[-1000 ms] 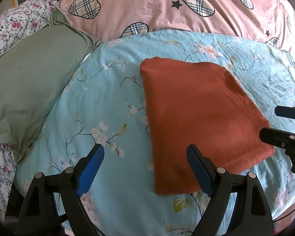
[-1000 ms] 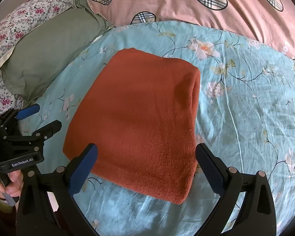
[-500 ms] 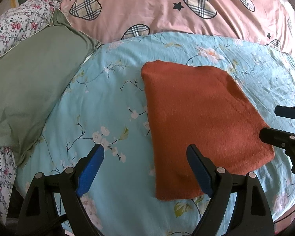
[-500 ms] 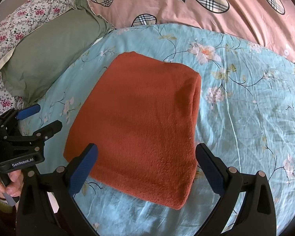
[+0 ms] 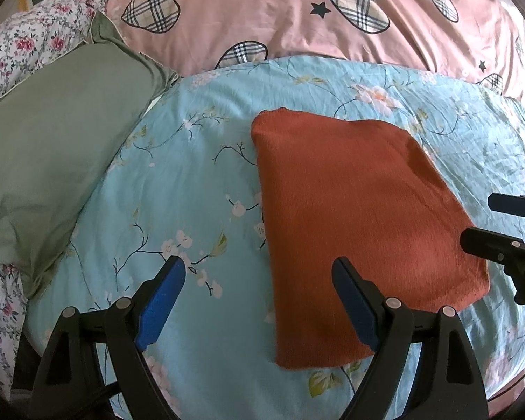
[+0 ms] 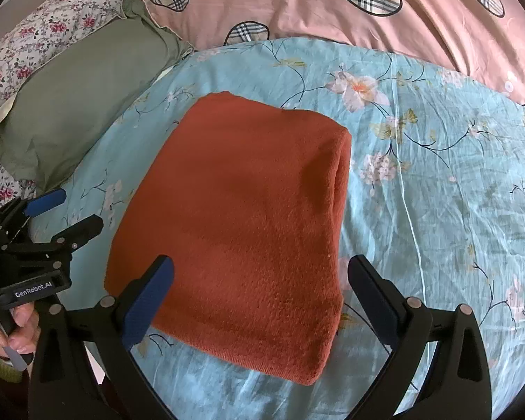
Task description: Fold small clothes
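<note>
A rust-orange knit garment [image 5: 353,217] lies folded into a neat rectangle on the light blue floral sheet [image 5: 178,189]. It also shows in the right wrist view [image 6: 248,217], with its folded edge on the right. My left gripper [image 5: 259,280] is open and empty, above the sheet at the garment's near left corner. My right gripper [image 6: 262,280] is open and empty, above the garment's near edge. Each gripper shows in the other's view: the right one [image 5: 486,220] at the garment's right side, the left one [image 6: 63,210] at its left side.
A green pillow [image 5: 52,161] lies at the left. A pink quilt with plaid hearts [image 5: 297,14] lies along the back. A floral cover [image 5: 28,56] is at the far left. The sheet [image 6: 437,192] stretches to the right of the garment.
Both grippers have drawn back slightly toward me, so the garment sits a little farther up in both views. The garment lies unmoved. Both grippers stay open.
</note>
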